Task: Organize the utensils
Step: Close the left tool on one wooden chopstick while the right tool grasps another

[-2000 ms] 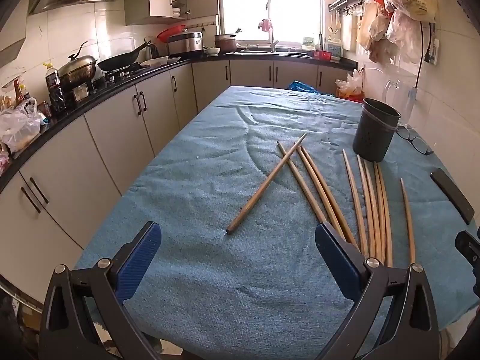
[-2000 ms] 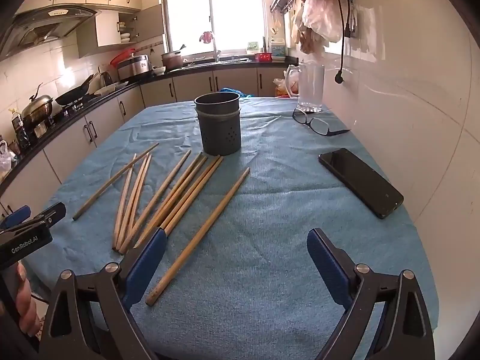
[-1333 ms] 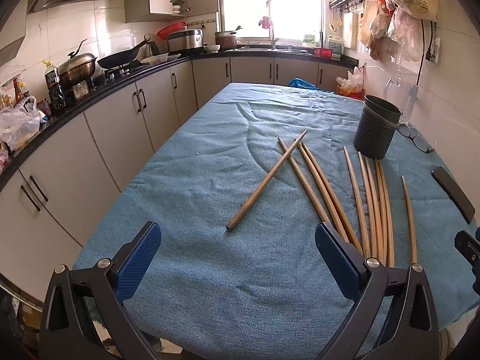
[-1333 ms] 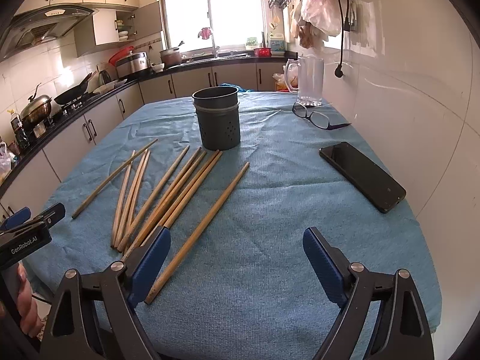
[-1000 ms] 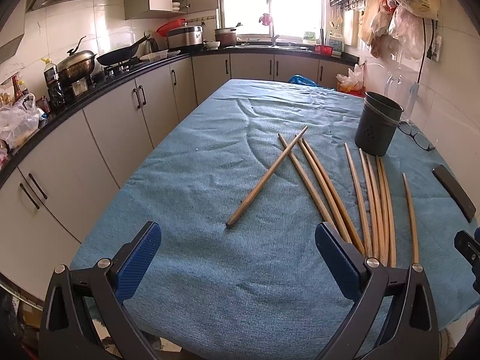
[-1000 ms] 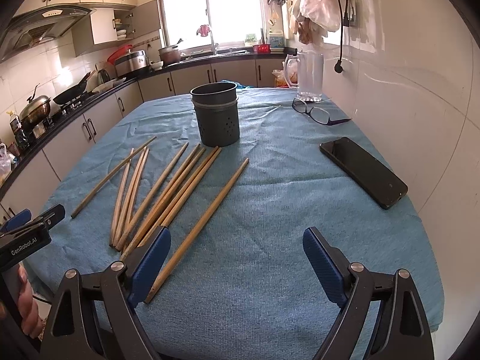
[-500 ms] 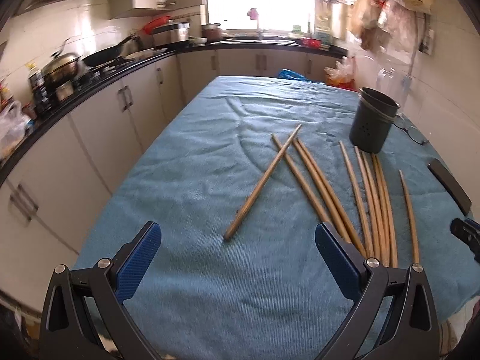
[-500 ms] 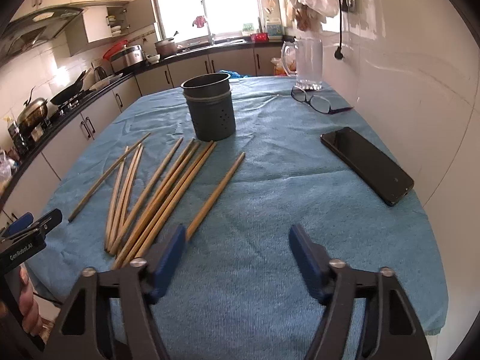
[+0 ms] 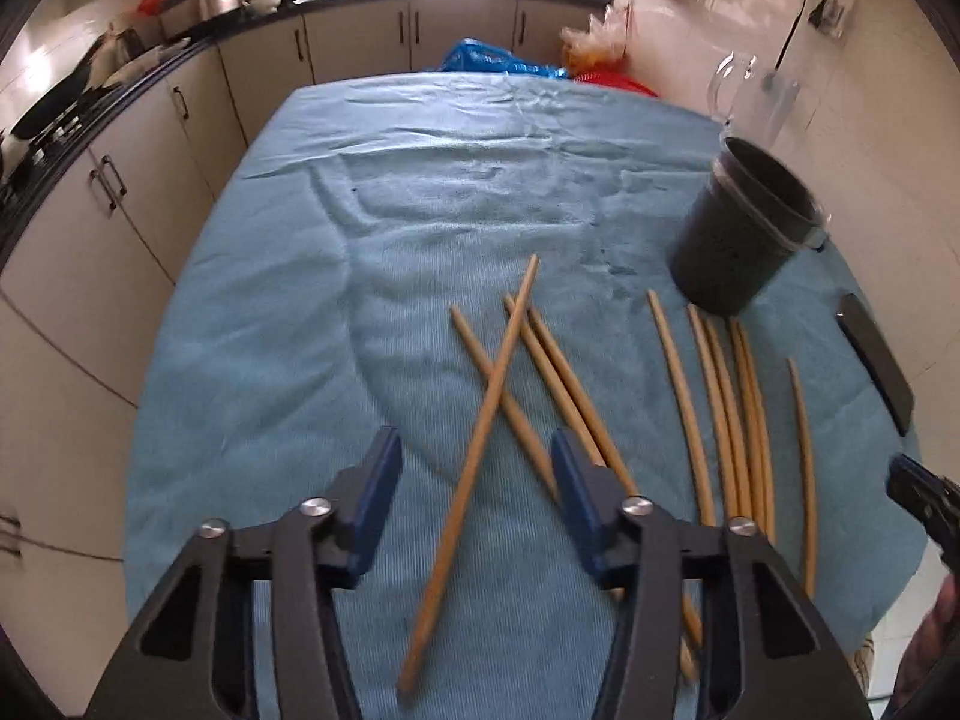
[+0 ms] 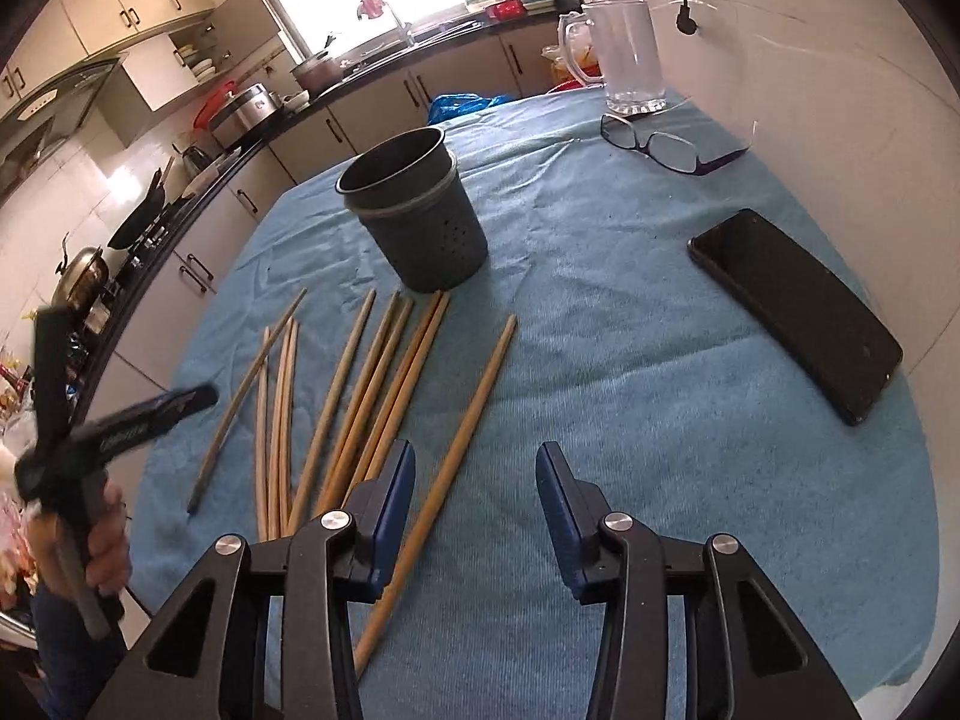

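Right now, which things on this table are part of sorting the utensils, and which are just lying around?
For the job: long wooden chopsticks; dark perforated utensil holder.
Lying about: black smartphone; dark-framed glasses; clear glass jug.

Tan chopsticks (image 10: 372,384) on a blue cloth (image 10: 600,360), dark grey perforated holder (image 10: 420,228), black phone (image 10: 798,306).

left tool (image 10: 120,414) blurred — holder (image 9: 744,234) smeared

Chopsticks (image 10: 384,384) were spread on the cloth (image 10: 600,420) before the holder (image 10: 414,222) — a phone (image 10: 792,306) lay well right, glasses (image 10: 654,144) behind.
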The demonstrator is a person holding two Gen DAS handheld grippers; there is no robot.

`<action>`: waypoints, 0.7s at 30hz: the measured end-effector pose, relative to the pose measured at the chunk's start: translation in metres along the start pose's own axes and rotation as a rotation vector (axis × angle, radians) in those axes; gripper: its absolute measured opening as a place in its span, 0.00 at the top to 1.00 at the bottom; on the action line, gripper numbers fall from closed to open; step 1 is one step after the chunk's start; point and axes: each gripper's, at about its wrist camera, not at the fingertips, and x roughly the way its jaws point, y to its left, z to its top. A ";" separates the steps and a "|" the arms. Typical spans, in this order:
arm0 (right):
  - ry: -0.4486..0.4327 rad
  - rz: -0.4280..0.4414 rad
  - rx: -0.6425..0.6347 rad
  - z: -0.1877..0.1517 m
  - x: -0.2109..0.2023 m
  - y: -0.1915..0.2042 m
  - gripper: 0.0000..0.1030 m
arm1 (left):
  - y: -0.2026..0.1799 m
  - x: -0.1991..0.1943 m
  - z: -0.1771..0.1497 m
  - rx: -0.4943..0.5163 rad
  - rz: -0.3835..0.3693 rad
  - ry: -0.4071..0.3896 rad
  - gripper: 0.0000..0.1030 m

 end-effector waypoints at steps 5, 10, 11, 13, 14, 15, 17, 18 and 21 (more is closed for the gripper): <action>0.052 -0.049 -0.009 0.005 0.005 -0.003 0.56 | -0.016 0.034 0.028 0.100 0.029 0.075 0.67; 0.022 -0.023 0.009 0.009 0.004 -0.009 0.56 | -0.015 0.059 0.039 0.084 0.052 0.134 0.86; 0.026 -0.026 0.009 0.009 0.004 -0.009 0.56 | -0.015 0.060 0.042 0.085 0.051 0.127 0.88; 0.018 -0.017 0.010 0.010 0.005 -0.010 0.56 | -0.015 0.062 0.045 0.082 0.046 0.127 0.90; 0.015 -0.012 0.014 0.011 0.006 -0.010 0.56 | -0.014 0.060 0.046 0.069 0.041 0.126 0.90; 0.020 -0.013 0.016 0.011 0.007 -0.010 0.56 | -0.012 0.060 0.046 0.055 0.037 0.122 0.91; 0.032 -0.005 0.029 0.013 0.011 -0.011 0.56 | -0.005 0.058 0.045 0.026 0.031 0.115 0.93; 0.042 -0.004 0.037 0.015 0.014 -0.012 0.56 | -0.002 0.056 0.044 0.002 0.023 0.109 0.93; 0.074 -0.015 0.056 0.020 0.023 -0.014 0.56 | 0.012 0.053 0.039 -0.067 -0.008 0.087 0.94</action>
